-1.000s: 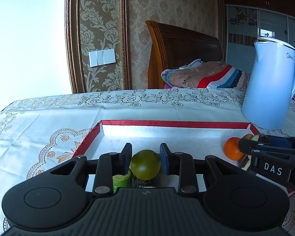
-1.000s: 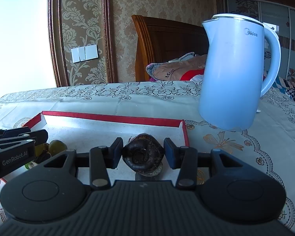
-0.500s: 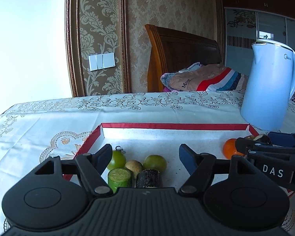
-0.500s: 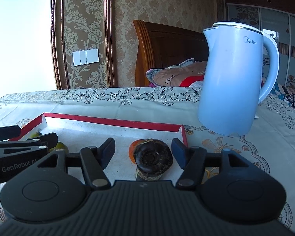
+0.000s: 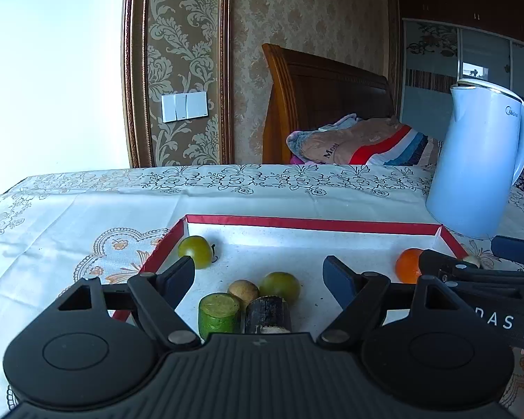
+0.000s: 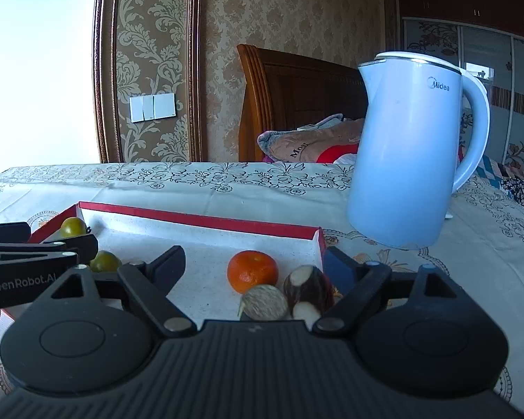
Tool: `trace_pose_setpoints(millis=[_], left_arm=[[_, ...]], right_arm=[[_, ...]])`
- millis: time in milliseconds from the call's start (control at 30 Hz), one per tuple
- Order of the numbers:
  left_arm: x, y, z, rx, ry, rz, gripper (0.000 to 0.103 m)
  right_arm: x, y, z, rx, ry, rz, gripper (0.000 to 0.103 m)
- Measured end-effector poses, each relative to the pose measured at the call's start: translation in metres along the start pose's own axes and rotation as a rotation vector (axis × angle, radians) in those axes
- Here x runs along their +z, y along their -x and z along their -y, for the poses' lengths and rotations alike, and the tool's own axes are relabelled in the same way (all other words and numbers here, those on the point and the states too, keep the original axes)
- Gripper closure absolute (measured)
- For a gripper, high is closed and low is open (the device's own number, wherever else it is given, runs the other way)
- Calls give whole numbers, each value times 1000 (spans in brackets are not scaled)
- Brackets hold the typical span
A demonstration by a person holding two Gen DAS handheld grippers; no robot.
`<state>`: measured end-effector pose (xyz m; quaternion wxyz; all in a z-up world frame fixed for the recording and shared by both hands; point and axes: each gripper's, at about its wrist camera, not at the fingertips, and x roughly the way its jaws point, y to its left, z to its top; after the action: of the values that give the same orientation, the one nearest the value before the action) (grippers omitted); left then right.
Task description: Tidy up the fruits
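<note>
Both claws over the red-rimmed tray, jaws opening, nothing clamped. Left gripper spread above green cane piece, dark cane piece, longan, green fruit near front edge; second green fruit at far-left corner. Right gripper spread above tangerine and two brown pieces near right edge. Seemingly nearly done; none visible outside tray.

The pale blue kettle at the far right of the surface carries the brand "Midea" near its top. One tool's side reads "GenRobot.AI" — the other's shows "DAS". The folded blanket on the bed bears letters like "Most".
</note>
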<state>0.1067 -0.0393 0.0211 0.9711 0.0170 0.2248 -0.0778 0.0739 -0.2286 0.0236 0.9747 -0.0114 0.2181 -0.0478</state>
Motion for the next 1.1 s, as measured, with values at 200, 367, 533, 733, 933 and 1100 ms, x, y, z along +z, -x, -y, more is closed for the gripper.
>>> trace_pose_setpoints(millis=[200,367,533,733,933,1100], left_arm=[[-3,3,-5,1,12,-2,22],[-5,8,-6,-3,15,-1,22],[-7,12,-7,-4,6,8,22],[-9,17,-6,-10,2,13,22],[-14,26,-6,-16,4,17,22],[-18,33,-8,-25,6,18,22]], right_arm=[[-3,10,-3,-18,25,29,5],[-4,14,-4,-5,35,25,2],[-7,17,-6,-7,51,22,2],[-9,19,-4,-1,51,17,0],[-12,23,-2,13,44,10,0],[-16,30,0,29,33,5,0]])
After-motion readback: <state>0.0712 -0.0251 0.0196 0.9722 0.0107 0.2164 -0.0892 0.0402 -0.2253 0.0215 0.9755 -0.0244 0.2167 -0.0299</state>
